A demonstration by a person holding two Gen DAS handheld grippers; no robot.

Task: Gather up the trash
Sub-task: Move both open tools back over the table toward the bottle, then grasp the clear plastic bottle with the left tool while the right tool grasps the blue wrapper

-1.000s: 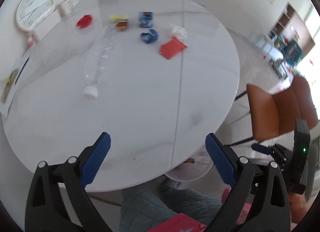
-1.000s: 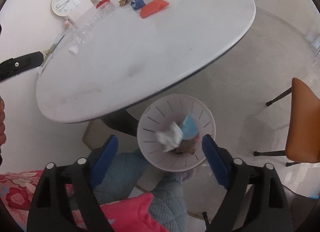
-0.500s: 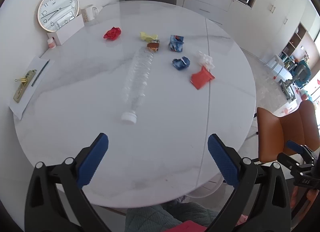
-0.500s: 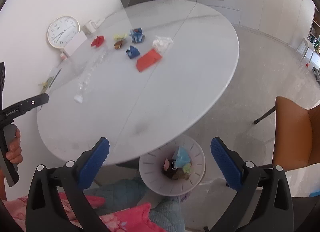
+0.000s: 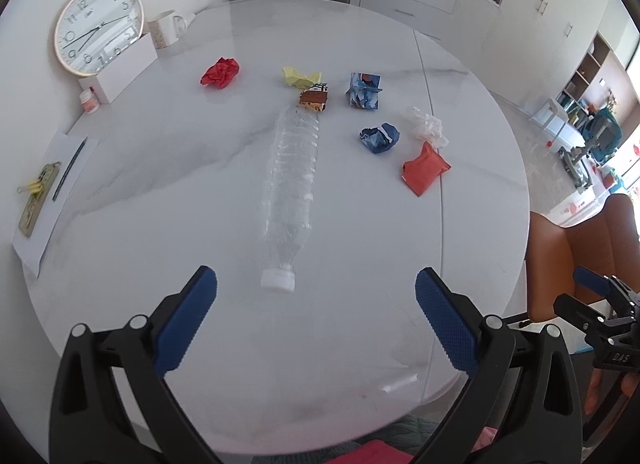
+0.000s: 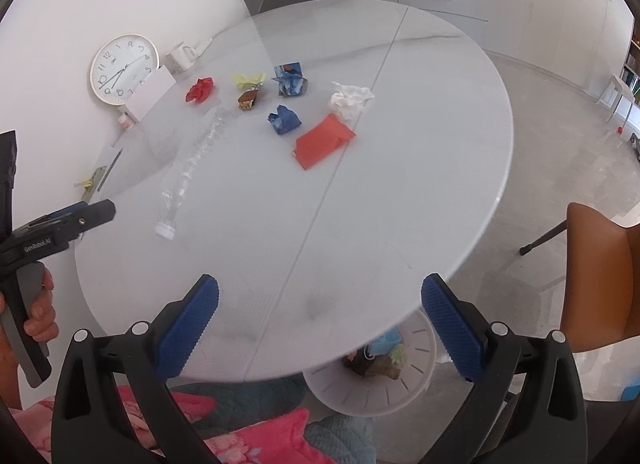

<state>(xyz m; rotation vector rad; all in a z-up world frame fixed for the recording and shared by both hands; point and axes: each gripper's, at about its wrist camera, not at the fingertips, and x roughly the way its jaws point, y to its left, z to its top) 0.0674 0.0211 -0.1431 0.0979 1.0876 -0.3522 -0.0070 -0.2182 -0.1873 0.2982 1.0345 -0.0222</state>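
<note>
Trash lies on the round white table (image 5: pixel 160 192): a clear plastic bottle (image 5: pixel 292 180) on its side with its white cap nearest me, a red paper ball (image 5: pixel 221 72), a yellow scrap (image 5: pixel 300 76), a brown wrapper (image 5: pixel 314 99), a blue carton (image 5: pixel 364 91), a blue crumpled wrapper (image 5: pixel 379 137), white tissue (image 5: pixel 426 125) and a red packet (image 5: pixel 425 169). My left gripper (image 5: pixel 316 318) is open and empty, just short of the bottle cap. My right gripper (image 6: pixel 320 322) is open and empty over the table's near edge, above a white bin (image 6: pixel 380 372) holding trash.
A wall clock (image 5: pixel 98 28), a white box (image 5: pixel 120 68), a mug (image 5: pixel 166 28), a small jar (image 5: pixel 89 101) and a paper with clips (image 5: pixel 48 184) sit at the table's left. Orange chairs (image 6: pixel 600 272) stand to the right. My legs are under the near edge.
Both grippers rose and moved forward over the table. The left one now points at the bottle cap. The right one left the bin, which is now partly hidden under the table edge.
</note>
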